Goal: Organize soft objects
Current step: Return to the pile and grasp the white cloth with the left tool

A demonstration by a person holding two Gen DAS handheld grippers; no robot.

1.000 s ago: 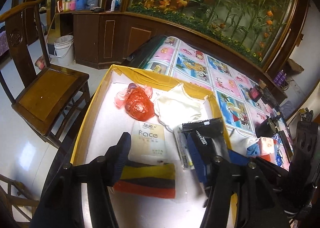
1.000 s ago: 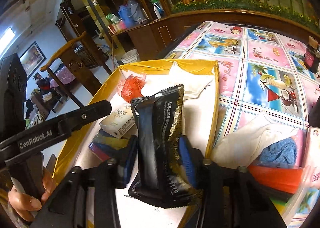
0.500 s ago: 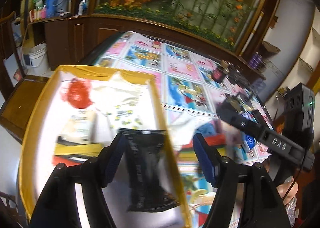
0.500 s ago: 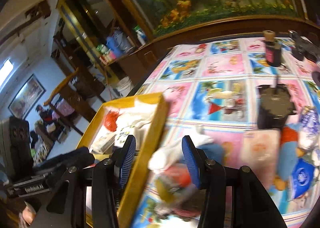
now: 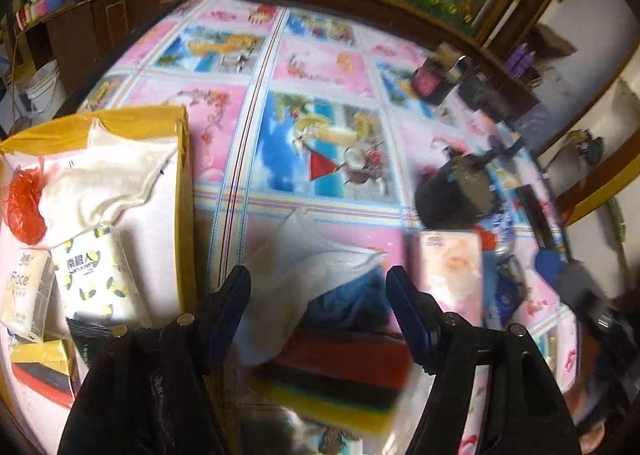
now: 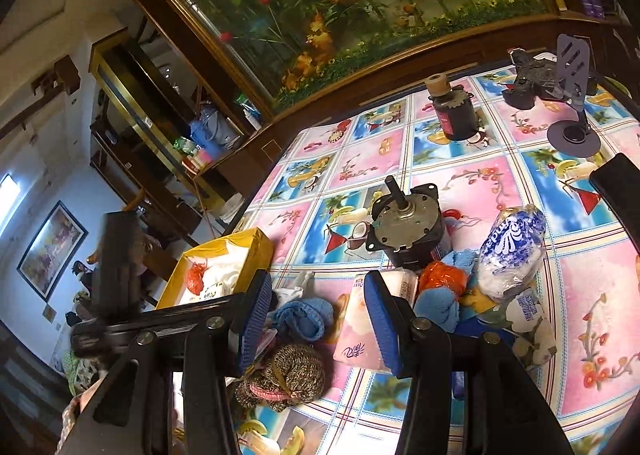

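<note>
The bench (image 6: 500, 183), lying under a cloth of pink and blue fruit pictures, is carrying everything here. At its left edge a yellow-walled box (image 5: 182, 191) is holding the soft things already sorted: a cream cloth (image 5: 108, 179), a lemon-printed tissue pack (image 5: 94, 279), a "Face" tissue pack (image 5: 26, 291), a crumpled red bag (image 5: 24, 207) and a red, black and yellow striped sponge (image 5: 44, 371) at the near corner.

The unsorted heap is sitting on the bench just right of the box. In it a white cloth (image 5: 320, 259) is draping over a blue towel (image 5: 352, 299), which is resting on another striped sponge (image 5: 340, 383); a pink tissue pack (image 5: 452, 271) is lying just beside them, and this view is blurred, so the edges are probably less tidy than they seem. A grey motor (image 6: 404, 231) is standing behind the heap, with a blue-and-white printed bag (image 6: 512, 251), an orange bag (image 6: 444, 275) and a brown knitted bundle (image 6: 288, 375) around it.

The left gripper (image 5: 318, 287) is hovering above the white cloth and blue towel, its jaws spread with nothing pinched. The right gripper (image 6: 316, 315) is pointing over the heap, jaws likewise apart and gripping nothing, the pink pack lying just beneath its right pad.
</note>
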